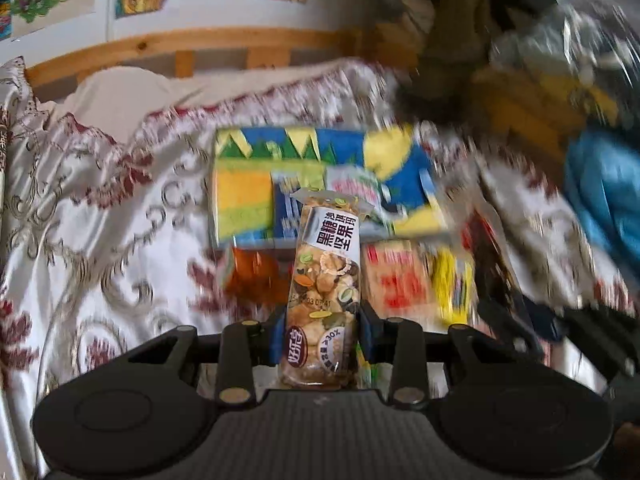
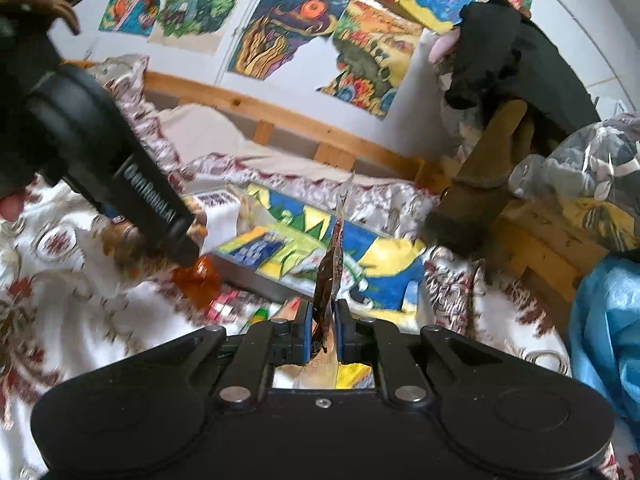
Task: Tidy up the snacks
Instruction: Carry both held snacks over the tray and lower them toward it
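The left gripper (image 1: 325, 334) is clamping a clear nut-snack pack (image 1: 326, 280) near its lower end, its fingers (image 1: 368, 334) pressing on both long sides while the rest is sticking out ahead of them, above the colourful box (image 1: 240, 204) on the bed (image 1: 100, 208). The pack is looking light and crinkly, slippery film over brittle contents, so a gentle hold across the narrow width seems wise. The right gripper (image 2: 323, 330) is pinching a thin dark foil sachet (image 2: 330, 272) edge-on, fingers (image 2: 305, 332) nearly together; it is probably floppy and best held low, by its flat faces.
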The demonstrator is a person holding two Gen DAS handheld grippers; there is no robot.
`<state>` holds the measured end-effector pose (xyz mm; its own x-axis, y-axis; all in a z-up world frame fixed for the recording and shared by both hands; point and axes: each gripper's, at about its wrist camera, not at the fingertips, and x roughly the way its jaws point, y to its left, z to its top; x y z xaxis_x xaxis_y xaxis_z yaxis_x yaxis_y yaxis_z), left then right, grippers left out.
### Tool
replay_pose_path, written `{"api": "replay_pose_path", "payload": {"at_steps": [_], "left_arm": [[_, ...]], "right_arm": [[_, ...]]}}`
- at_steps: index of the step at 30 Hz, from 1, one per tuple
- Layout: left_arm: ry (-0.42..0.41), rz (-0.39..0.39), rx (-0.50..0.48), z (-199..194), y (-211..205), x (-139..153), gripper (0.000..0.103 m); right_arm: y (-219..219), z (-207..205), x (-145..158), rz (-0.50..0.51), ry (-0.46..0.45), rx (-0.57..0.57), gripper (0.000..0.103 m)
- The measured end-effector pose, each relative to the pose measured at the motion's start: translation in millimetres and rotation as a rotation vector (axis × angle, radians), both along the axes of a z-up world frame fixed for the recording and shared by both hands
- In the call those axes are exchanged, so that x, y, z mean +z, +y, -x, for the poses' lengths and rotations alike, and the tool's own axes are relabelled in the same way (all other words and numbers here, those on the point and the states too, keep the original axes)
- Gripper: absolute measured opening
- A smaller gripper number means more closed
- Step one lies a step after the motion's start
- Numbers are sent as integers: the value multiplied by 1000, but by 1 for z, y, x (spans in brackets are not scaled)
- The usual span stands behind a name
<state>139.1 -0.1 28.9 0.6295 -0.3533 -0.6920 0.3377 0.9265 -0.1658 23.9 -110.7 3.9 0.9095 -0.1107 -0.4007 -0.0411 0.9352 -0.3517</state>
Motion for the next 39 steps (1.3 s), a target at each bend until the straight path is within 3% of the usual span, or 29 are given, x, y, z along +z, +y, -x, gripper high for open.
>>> {"api": "replay_pose_path", "payload": {"at_steps": [6, 12, 20, 25, 32, 35, 39], "left_arm": [[-72, 111, 91, -55, 7, 10, 38], [-122, 171, 136, -99, 20, -8, 38], [-105, 299, 187, -141, 36, -58, 38], [-56, 353, 196, -162, 41, -80, 38], [1, 359, 133, -176, 36, -96, 38], [9, 297, 128, -181, 28, -101, 38], [27, 308, 106, -186, 22, -110, 38]], "right_arm": [[-14, -44, 5, -14, -49, 23, 12], [-16, -103, -5, -49, -45, 46, 12], [-13, -179, -28, -120, 16, 54, 12], [-7, -214, -42, -83, 80, 39, 12], [-18, -243, -61, -161, 214, -17, 12], [-17, -247, -66, -127, 233, -29, 12], [-22, -252, -68, -139, 258, -55, 12]]}}
